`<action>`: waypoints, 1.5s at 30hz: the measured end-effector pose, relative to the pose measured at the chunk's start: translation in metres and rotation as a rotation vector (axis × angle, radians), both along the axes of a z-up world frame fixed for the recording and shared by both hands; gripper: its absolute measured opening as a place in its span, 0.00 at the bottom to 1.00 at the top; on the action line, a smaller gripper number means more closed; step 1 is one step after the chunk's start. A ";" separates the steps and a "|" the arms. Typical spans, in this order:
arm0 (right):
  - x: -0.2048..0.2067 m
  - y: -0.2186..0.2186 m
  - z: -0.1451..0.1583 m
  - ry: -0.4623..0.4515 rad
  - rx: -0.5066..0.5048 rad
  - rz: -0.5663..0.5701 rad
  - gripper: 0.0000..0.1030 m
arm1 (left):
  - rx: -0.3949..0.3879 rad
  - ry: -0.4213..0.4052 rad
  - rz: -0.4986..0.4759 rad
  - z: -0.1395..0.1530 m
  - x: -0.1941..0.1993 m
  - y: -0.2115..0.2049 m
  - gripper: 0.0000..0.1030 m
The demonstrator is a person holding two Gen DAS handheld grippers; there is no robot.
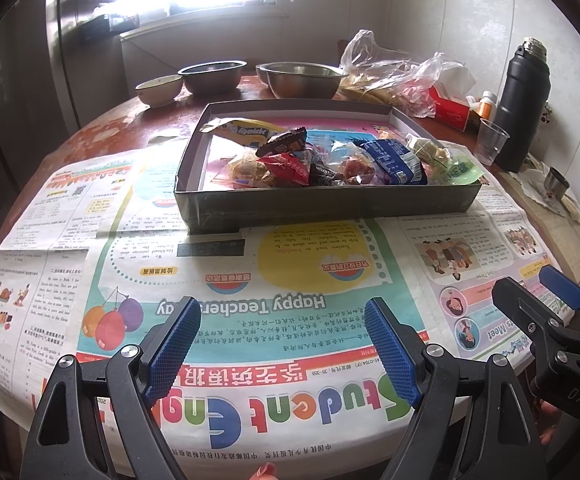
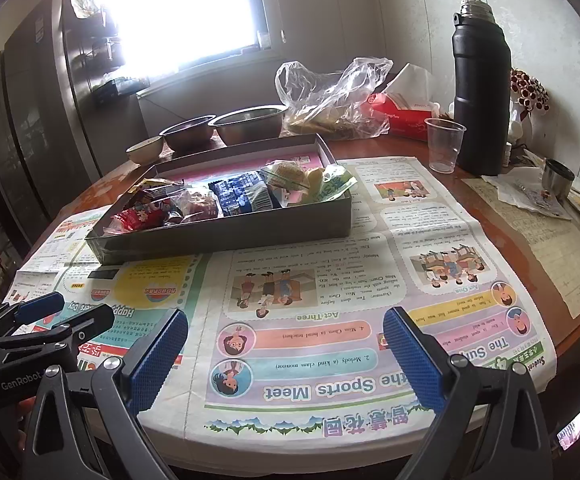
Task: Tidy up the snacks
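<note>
Snacks sat piled in the box, both grippers empty above the newspaper.
The box (image 1: pixel 326 204) with snacks (image 1: pixel 330 160) lay at 12 o'clock; left gripper (image 1: pixel 285 344) and right gripper (image 2: pixel 285 352) stood wide, holding nothing, 2 bowls (image 1: pixel 302 78) beyond.

- Left gripper (image 1: pixel 285 346): jaws wide apart, nothing between them, above newspaper (image 1: pixel 249 280) spread on the counter (image 1: pixel 101 128).
- Shallow box (image 1: pixel 322 204) on the newspaper, holding wrapped snacks (image 1: pixel 330 160).
- Behind the box: metal bowls (image 1: pixel 302 78), plastic bag (image 1: pixel 394 68), black flask (image 1: pixel 524 100).
- Right gripper (image 1: pixel 538 292) at right edge.
</note>
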State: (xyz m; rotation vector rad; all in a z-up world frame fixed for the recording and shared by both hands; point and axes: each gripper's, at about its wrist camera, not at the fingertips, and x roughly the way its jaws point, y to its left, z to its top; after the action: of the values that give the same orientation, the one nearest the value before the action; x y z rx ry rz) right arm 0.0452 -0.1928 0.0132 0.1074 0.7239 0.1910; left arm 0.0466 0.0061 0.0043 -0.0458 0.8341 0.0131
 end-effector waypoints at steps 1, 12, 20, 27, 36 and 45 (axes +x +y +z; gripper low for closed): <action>0.000 0.000 0.000 0.001 0.001 -0.001 0.96 | 0.000 0.001 0.000 0.000 0.000 0.000 0.83; 0.000 0.000 0.000 0.003 0.002 -0.002 0.96 | 0.000 0.001 0.003 -0.001 0.001 0.003 0.83; 0.000 0.000 -0.001 0.003 0.000 -0.003 0.96 | -0.001 0.005 0.003 -0.001 0.001 0.003 0.83; 0.000 0.000 0.000 0.002 -0.001 -0.004 0.96 | -0.006 0.002 0.000 -0.001 0.001 0.004 0.83; 0.002 0.000 -0.003 0.014 0.001 -0.005 0.96 | -0.005 0.016 0.023 -0.004 0.005 0.009 0.83; 0.015 -0.007 -0.008 0.032 0.011 -0.017 0.96 | -0.037 -0.006 0.018 0.000 0.011 0.018 0.83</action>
State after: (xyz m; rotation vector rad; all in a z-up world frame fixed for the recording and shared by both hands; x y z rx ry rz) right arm 0.0602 -0.2003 0.0054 0.1273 0.7537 0.1771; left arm 0.0580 0.0237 0.0043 -0.0887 0.8281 0.0147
